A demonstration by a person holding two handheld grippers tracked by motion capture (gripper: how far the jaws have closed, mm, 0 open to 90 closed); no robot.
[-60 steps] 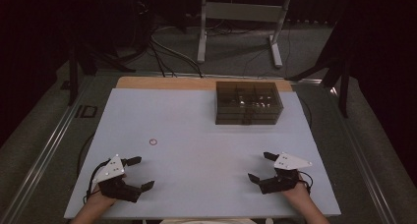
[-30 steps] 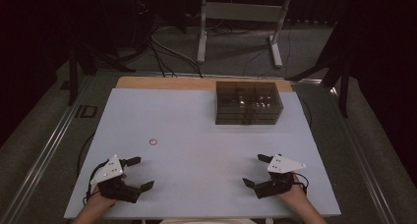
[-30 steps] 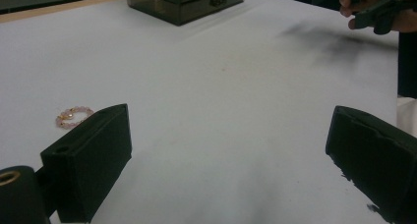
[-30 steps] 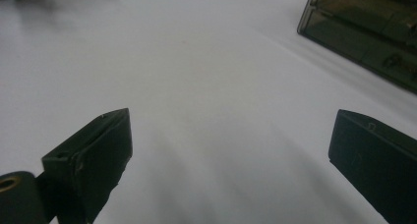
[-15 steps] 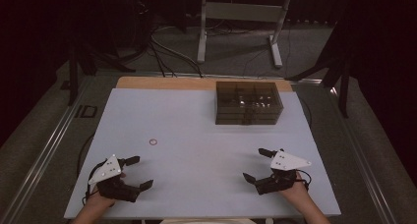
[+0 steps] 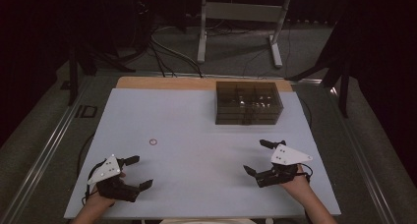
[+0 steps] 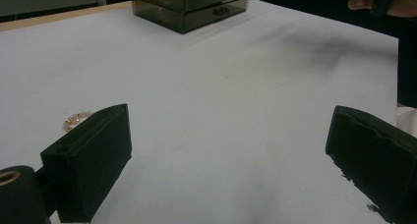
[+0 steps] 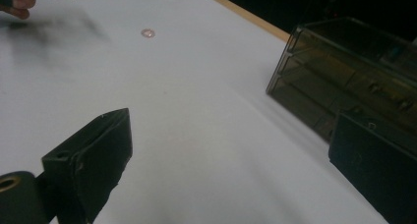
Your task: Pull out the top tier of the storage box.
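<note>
Nothing is handled yet: left gripper (image 6: 134, 173) and right gripper (image 6: 259, 157) stand wide and empty, the ring (image 6: 153, 142) untouched at the left gripper's one o'clock, the drawer box (image 6: 248, 102) shut.

The white counter (image 6: 196, 116) ends in a bare wooden strip (image 6: 162, 83) at its far edge. Beyond it, a grey metal stand (image 6: 241, 17) and black cables (image 6: 162, 44) sit on the floor.
</note>
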